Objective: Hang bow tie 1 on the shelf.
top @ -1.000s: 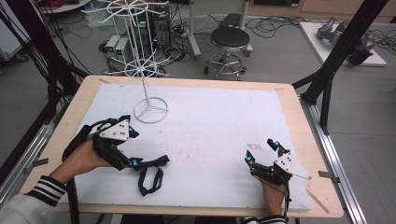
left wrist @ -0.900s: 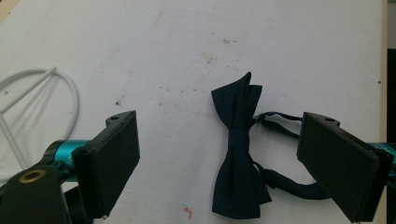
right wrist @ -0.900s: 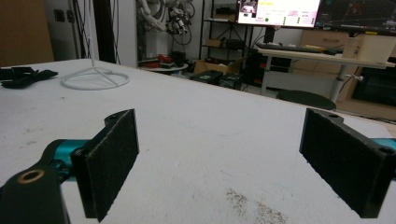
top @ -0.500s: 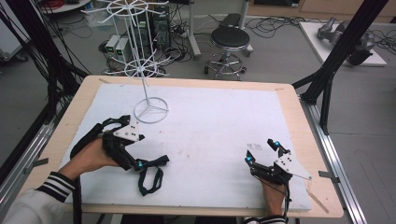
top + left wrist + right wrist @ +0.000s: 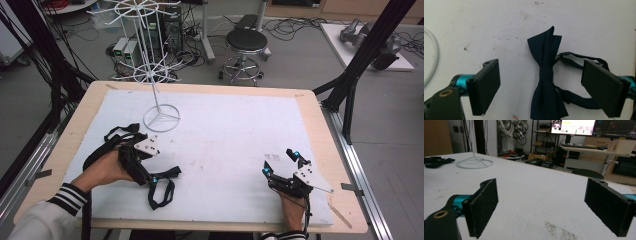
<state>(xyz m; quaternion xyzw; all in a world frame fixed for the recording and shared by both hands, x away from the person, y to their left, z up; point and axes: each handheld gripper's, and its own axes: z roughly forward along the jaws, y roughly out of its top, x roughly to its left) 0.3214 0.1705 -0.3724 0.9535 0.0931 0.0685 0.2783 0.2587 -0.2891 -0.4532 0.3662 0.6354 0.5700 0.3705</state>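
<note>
We view the approach step of a pick-up. The dark navy fabric bow tie (image 5: 547, 75), with its thin black neck strap (image 5: 576, 98) looped to one side, lies flat on the white foam-covered tabletop (image 5: 230, 135), near the front left edge. We place the left gripper (image 5: 541, 88) directly above it: its jaws stand wide apart with the tie's central knot between them, and they have just been closing slightly, though the pads do not yet touch the fabric. The right gripper (image 5: 549, 212) rests low over bare tabletop at the front right, its jaws likewise spread and empty. Behind stands the white wire display rack (image 5: 150, 75) on its ring base. We judge the next move to require lowering the left gripper and closing on the knot, keeping the strap free of the pads.
</note>
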